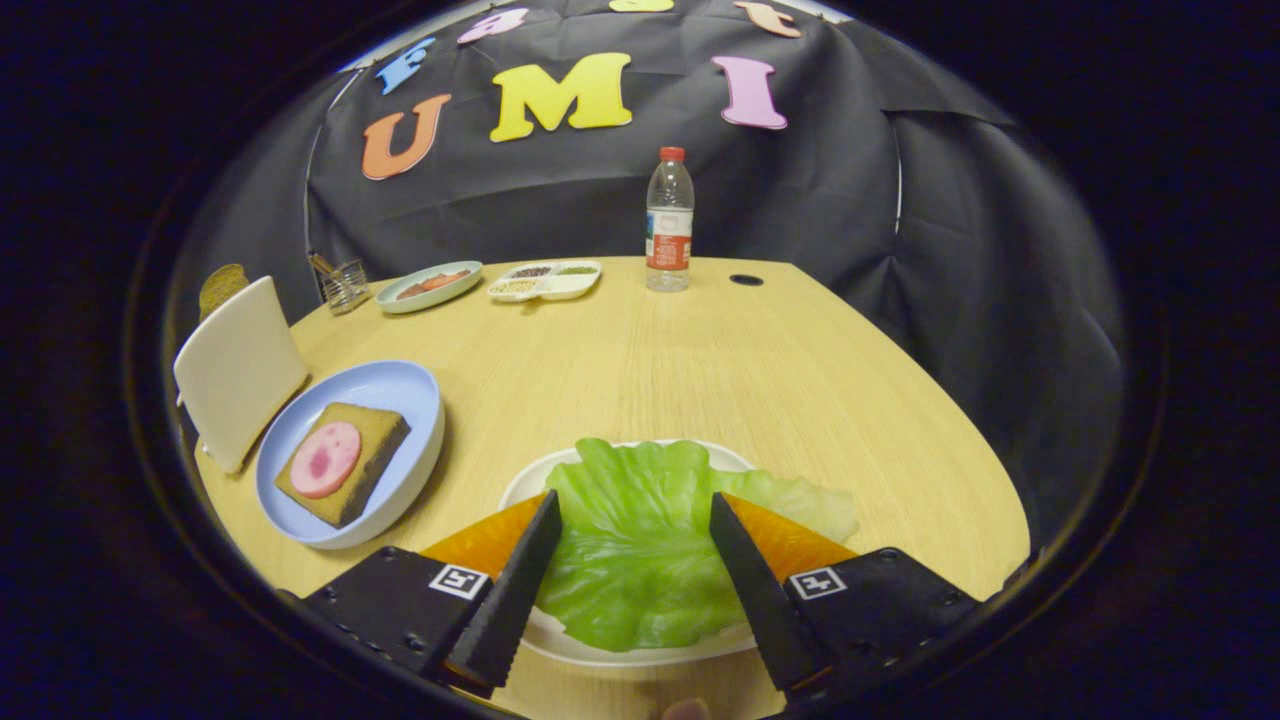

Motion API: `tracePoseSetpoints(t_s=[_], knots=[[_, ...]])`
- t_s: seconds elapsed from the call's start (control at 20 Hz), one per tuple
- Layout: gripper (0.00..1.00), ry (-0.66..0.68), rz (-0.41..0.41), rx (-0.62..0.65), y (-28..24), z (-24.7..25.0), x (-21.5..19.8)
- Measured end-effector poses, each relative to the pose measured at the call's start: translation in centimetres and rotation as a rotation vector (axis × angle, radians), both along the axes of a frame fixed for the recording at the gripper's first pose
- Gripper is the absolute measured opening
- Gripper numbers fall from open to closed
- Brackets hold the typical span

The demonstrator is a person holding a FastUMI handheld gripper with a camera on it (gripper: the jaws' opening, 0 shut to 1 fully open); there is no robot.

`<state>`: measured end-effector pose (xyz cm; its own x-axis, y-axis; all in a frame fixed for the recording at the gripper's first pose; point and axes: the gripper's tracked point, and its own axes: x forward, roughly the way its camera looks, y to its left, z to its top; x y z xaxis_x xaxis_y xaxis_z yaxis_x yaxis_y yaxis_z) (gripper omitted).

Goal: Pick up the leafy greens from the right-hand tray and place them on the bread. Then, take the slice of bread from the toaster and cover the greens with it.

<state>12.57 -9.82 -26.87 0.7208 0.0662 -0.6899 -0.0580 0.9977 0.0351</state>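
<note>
Table (700, 370): pale wood, rounded edge near the dark cloth wall — broad bare middle between the dishes.
Blue plate (400, 385): one, left of the fingers, holding one bread slice (365, 455) topped with a pink round.
Toaster (235, 370): one, touching the blue plate's far-left side.
White tray (590, 645): one, holding one leafy greens (630, 540) piece.
Gripper (632, 510): spread wide — greens between the fingers, not pinched.
Bottle (669, 220): one, far edge.

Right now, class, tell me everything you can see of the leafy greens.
The leafy greens are one light green, crinkled, veined leaf with wavy edges and a faint sheen. It lies flat on a white tray on the wooden table, spilling over the tray's far right rim. The open gripper straddles it, one finger over each side; contact is unclear.
</note>
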Motion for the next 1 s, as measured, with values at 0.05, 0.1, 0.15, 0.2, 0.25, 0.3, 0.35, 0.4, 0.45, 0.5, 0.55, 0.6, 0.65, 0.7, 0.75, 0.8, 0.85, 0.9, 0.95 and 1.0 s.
tracePoseSetpoints(t_s=[0.05,0.1,0.15,0.2,0.25,0.3,0.35,0.4,0.45,0.5,0.55,0.6,0.65,0.7,0.75,0.8,0.85,0.9,0.95,1.0], knots=[[0.83,0.007,-0.001,-0.001,0.1,0.2,-0.1],[0.74,0.015,0.004,-0.008,0.0,0.0,0.0],[0.73,0.012,0.016,-0.002,0.3,0.1,0.1],[0.47,0.020,0.015,0.030,0.9,-0.1,0.2],[0.21,0.007,0.007,0.039,0.7,0.3,0.2],[0.22,0.014,0.018,0.033,0.7,0.1,0.2],[0.22,0.016,-0.002,0.053,1.0,-1.1,0.8],[0.01,0.015,-0.014,0.066,0.9,0.1,0.4],[0.01,0.016,-0.032,0.082,0.8,0.3,0.6],[0.01,0.007,-0.042,0.090,0.8,0.7,0.5],[0.01,-0.011,-0.053,0.091,0.7,1.3,0.6],[0.00,-0.035,-0.056,0.093,0.8,2.0,0.6],[0.01,-0.061,-0.061,0.085,0.8,3.0,0.7],[0.01,-0.085,-0.063,0.085,0.9,3.9,0.7],[0.01,-0.108,-0.064,0.089,1.2,5.0,0.7],[0.00,-0.132,-0.065,0.092,1.5,6.0,0.6],[0.00,-0.152,-0.063,0.090,1.9,7.1,0.6],[0.01,-0.169,-0.056,0.087,2.5,7.9,0.4],[0.00,-0.186,-0.048,0.085,3.2,8.8,0.3],[0.00,-0.204,-0.040,0.080,3.8,9.7,0.3]])
